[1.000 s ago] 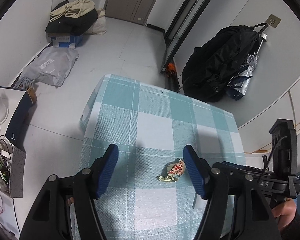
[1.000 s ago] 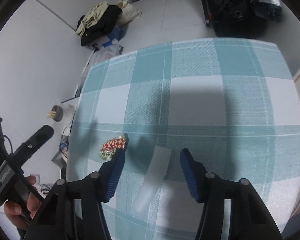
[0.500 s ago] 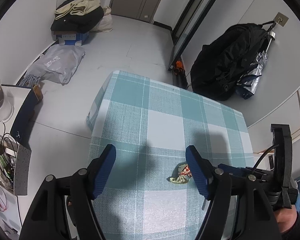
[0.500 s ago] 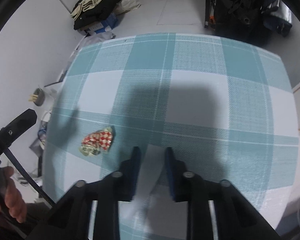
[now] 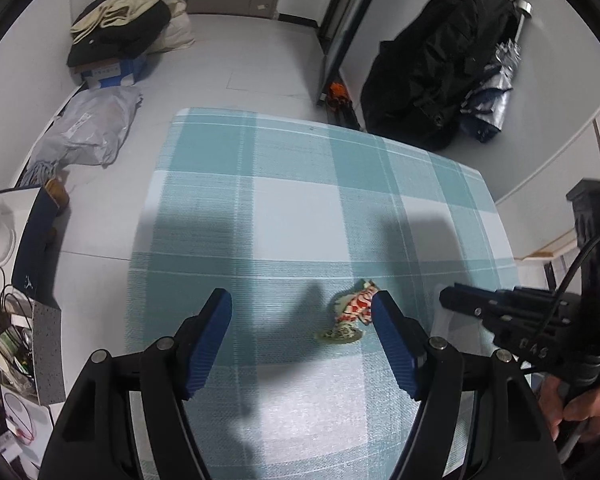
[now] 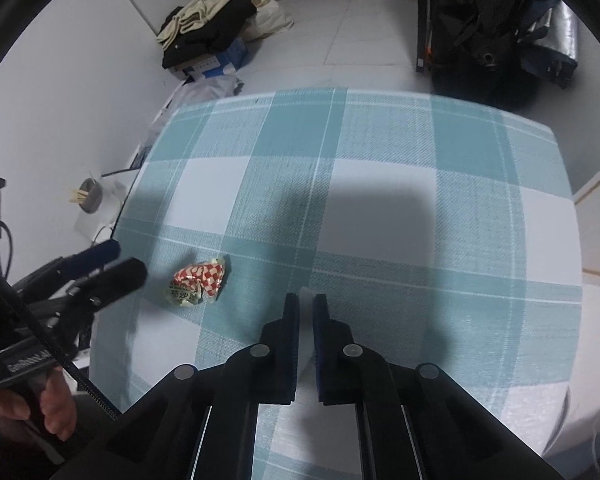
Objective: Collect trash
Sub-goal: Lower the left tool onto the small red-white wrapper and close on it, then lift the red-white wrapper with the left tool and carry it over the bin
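Teal-and-white checked cloth covers the counter (image 6: 380,184), which stands in a pale-floored room. On the floor beyond it are a heap of folded clothes on a blue box (image 5: 120,40) and a grey plastic bag (image 5: 88,128); a black backpack (image 5: 432,76) hangs against the wall by a dark door frame, and a cluttered side shelf with cables shows at the left edge of the left wrist view.

Two bits of trash lie on the cloth. The right gripper (image 6: 306,308) has its jaws drawn nearly together on a thin white strip of paper (image 6: 307,294), whose end shows just past the pads; the grip looks made, though how firmly the strip is caught is hard to tell. The red-and-white checked wrapper (image 5: 352,312) lies crumpled near the counter's near edge. The left gripper (image 5: 302,312) has its jaws wide apart and holding nothing, with the wrapper just beside the inner face of the right-hand pad rather than centred.

So the step in hand is picking up the first piece and lining up on the second. Next, as I judge it, the right hand should lift the strip clear without dragging the cloth, and the left should shift sideways to centre the wrapper, lower, then close.
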`<state>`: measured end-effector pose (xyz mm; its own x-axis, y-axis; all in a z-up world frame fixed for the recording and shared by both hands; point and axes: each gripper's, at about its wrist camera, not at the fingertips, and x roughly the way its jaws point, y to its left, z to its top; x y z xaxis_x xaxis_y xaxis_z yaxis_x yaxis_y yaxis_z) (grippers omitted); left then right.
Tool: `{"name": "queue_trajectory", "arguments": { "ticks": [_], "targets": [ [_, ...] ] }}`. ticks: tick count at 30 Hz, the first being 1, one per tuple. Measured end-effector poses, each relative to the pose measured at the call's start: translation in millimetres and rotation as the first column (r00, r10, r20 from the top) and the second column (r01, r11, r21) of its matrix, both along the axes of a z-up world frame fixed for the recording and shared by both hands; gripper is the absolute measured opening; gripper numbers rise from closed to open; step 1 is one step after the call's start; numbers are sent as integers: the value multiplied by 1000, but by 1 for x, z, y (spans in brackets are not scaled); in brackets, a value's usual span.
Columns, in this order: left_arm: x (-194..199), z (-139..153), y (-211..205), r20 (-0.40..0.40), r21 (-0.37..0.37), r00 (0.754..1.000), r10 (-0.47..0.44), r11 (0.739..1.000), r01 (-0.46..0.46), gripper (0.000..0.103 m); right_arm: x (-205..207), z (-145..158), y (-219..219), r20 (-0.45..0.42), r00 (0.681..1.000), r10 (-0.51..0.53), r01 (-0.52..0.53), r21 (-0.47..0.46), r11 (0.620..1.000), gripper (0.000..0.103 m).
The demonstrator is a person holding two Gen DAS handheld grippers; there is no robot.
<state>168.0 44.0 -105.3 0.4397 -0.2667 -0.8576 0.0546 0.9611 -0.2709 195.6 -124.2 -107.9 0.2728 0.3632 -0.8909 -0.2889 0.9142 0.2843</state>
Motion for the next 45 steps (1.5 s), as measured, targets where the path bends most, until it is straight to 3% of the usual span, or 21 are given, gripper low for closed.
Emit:
{"name": "queue_trajectory", "arguments": {
  "ticks": [4, 15, 17, 19, 20, 22, 26, 33, 45],
  "targets": [
    [2, 2, -9, 8, -43, 1000, -27, 999, 27, 69, -1, 10, -18, 37, 999, -20, 19, 25, 1000, 6],
    [6, -18, -42, -36, 48, 995, -97, 994, 99, 65, 0, 23, -60, 77, 993, -88, 83, 62, 995, 6],
    [6, -21, -45, -43, 67, 993, -106, 992, 109, 59, -1, 25, -65, 82, 992, -92, 87, 64, 994, 6],
    [6, -24, -47, -54, 77, 993, -109, 991, 113, 45, -2, 27, -68, 87, 992, -94, 89, 69, 994, 6],
    [5, -25, -48, -49, 91, 993, -109, 989, 113, 44, -2, 28, -69, 90, 991, -95, 89, 70, 994, 6],
    [5, -24, -50, -49, 110, 992, -118, 986, 123, 29, -3, 29, -72, 95, 991, -96, 89, 75, 993, 6],
    [0, -23, -58, -36, 123, 989, -144, 981, 148, 24, -7, 33, -78, 106, 990, -98, 90, 81, 993, 6],
    [-7, -12, -67, -17, 112, 987, -162, 980, 162, 23, -17, 45, -92, 141, 982, -128, 114, 106, 988, 6],
    [-22, 28, -76, 83, 98, 988, -129, 988, 120, 23, -59, 80, -112, 254, 955, -155, 115, 167, 979, 5]
  ]
}}
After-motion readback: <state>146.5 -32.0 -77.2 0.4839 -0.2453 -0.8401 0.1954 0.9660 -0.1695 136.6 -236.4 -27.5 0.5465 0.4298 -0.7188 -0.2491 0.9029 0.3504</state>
